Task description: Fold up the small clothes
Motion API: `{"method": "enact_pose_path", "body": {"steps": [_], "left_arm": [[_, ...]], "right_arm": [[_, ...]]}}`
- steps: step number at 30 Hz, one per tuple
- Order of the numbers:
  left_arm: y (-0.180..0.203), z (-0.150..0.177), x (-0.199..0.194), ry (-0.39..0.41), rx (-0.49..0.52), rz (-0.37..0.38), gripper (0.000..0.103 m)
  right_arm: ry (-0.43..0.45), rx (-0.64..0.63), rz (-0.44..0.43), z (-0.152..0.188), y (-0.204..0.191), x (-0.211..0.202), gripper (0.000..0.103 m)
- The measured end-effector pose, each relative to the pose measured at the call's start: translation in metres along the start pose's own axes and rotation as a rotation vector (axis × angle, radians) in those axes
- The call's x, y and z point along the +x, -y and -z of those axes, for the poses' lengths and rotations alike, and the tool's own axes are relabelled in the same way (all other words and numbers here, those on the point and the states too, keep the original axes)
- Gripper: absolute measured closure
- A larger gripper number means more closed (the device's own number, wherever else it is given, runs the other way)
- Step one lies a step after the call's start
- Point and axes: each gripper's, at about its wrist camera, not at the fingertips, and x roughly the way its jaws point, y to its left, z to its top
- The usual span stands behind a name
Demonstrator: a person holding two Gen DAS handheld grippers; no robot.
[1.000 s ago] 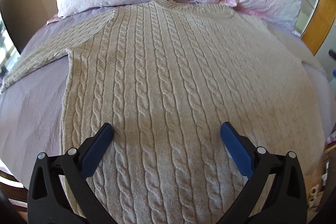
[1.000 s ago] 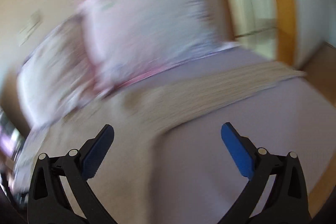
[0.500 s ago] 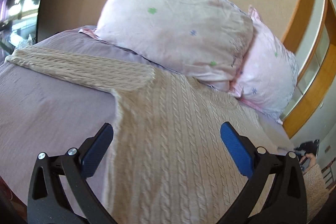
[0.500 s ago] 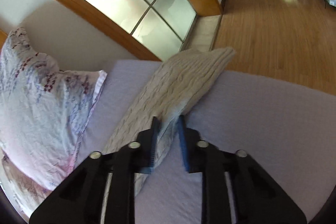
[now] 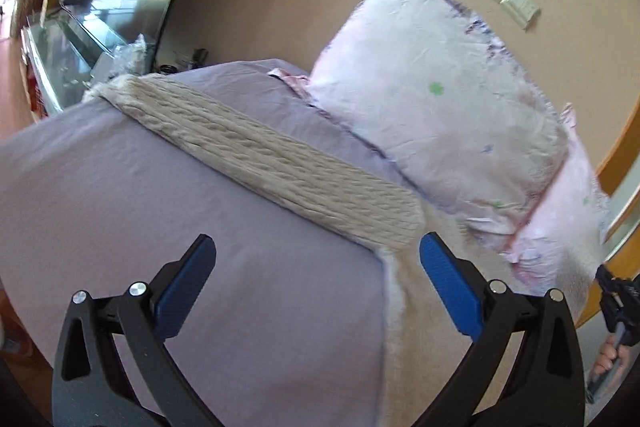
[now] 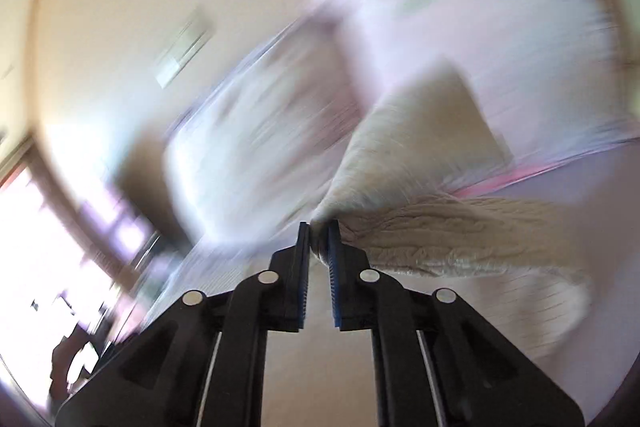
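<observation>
- Left wrist view: the left gripper (image 5: pixel 316 267) is held above the bed (image 5: pixel 120 195) with its blue fingers (image 5: pixel 186 281) wide apart and nothing between them.
- The sweater (image 5: pixel 280 163) is spread on the lilac sheet; one sleeve is laid out flat toward the far corner of the bed, and the edge of the body is seen running down just inside the right-hand finger.
- The knit is beige, thick and cabled, with raised ropes running along the sleeve; the sheet beneath is smooth and only lightly creased.
- A pale, crinkled pillow (image 5: pixel 432 99) with small printed flowers is propped behind the shoulder of the sweater, with a pinker one beside it.
- Right wrist view: the picture is badly smeared by motion. The right gripper (image 6: pixel 319 227) is seen with its fingers drawn nearly together and clamped on a bunched fold of the sweater's other sleeve (image 6: pixel 416 163), which is lifted off the bed.
- The step in hand is judged to be the folding of this lifted sleeve across the body. It is best carried low and laid flat, so that the heavy knit is not stretched or dragged out of square.
- The flat sleeve is likely best taken near the cuff by the empty gripper.
</observation>
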Motion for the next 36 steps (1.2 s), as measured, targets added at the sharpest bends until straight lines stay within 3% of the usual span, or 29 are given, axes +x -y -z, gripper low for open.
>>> {"method": "enact_pose_path", "body": {"steps": [1, 3, 5, 9, 12, 15, 22, 25, 26, 27, 28, 30, 32, 34, 36], "left_arm": [[-0.005, -0.003, 0.001, -0.005, -0.01, 0.001, 0.002], [-0.021, -0.013, 0.001, -0.013, -0.069, 0.022, 0.002], [-0.042, -0.026, 0.002, -0.02, -0.162, 0.022, 0.002], [-0.093, -0.057, 0.015, -0.042, -0.387, 0.03, 0.003], [-0.119, -0.079, 0.027, -0.043, -0.434, -0.033, 0.017], [-0.146, -0.091, 0.034, -0.039, -0.493, -0.104, 0.024], [-0.185, -0.108, 0.043, 0.009, -0.622, -0.072, 0.034], [-0.202, -0.108, 0.048, 0.019, -0.707, -0.062, 0.062], [-0.208, -0.107, 0.051, 0.013, -0.736, -0.066, 0.083], [-0.214, -0.104, 0.055, -0.002, -0.763, -0.074, 0.096], [-0.217, -0.102, 0.057, 0.009, -0.777, -0.052, 0.096], [-0.21, -0.104, 0.055, 0.022, -0.754, -0.053, 0.097], [-0.181, -0.116, 0.048, 0.062, -0.652, -0.005, 0.097], [-0.138, -0.128, 0.043, 0.071, -0.53, 0.057, 0.097], [-0.069, -0.136, 0.039, 0.061, -0.357, 0.174, 0.097]], "right_arm": [[-0.046, -0.032, -0.024, 0.008, -0.017, 0.014, 0.075], [-0.026, -0.061, -0.018, 0.016, -0.031, 0.014, 0.042], [0.018, -0.054, 0.015, 0.014, -0.023, -0.001, 0.032], [0.069, 0.04, 0.119, 0.006, 0.024, -0.042, 0.031], [0.101, 0.084, 0.187, 0.008, 0.05, -0.061, 0.027], [0.136, 0.123, 0.228, 0.02, 0.063, -0.08, 0.026], [0.152, 0.166, 0.275, 0.03, 0.077, -0.092, 0.024], [0.135, 0.168, 0.264, 0.034, 0.079, -0.087, 0.021], [0.127, 0.167, 0.259, 0.037, 0.08, -0.086, 0.021], [0.124, 0.166, 0.254, 0.038, 0.08, -0.087, 0.021], [0.121, 0.165, 0.252, 0.04, 0.081, -0.088, 0.021], [0.124, 0.163, 0.261, 0.043, 0.084, -0.094, 0.021], [0.134, 0.159, 0.275, 0.045, 0.086, -0.103, 0.021], [0.146, 0.156, 0.294, 0.047, 0.089, -0.113, 0.021], [0.156, 0.156, 0.306, 0.049, 0.092, -0.121, 0.02]]}}
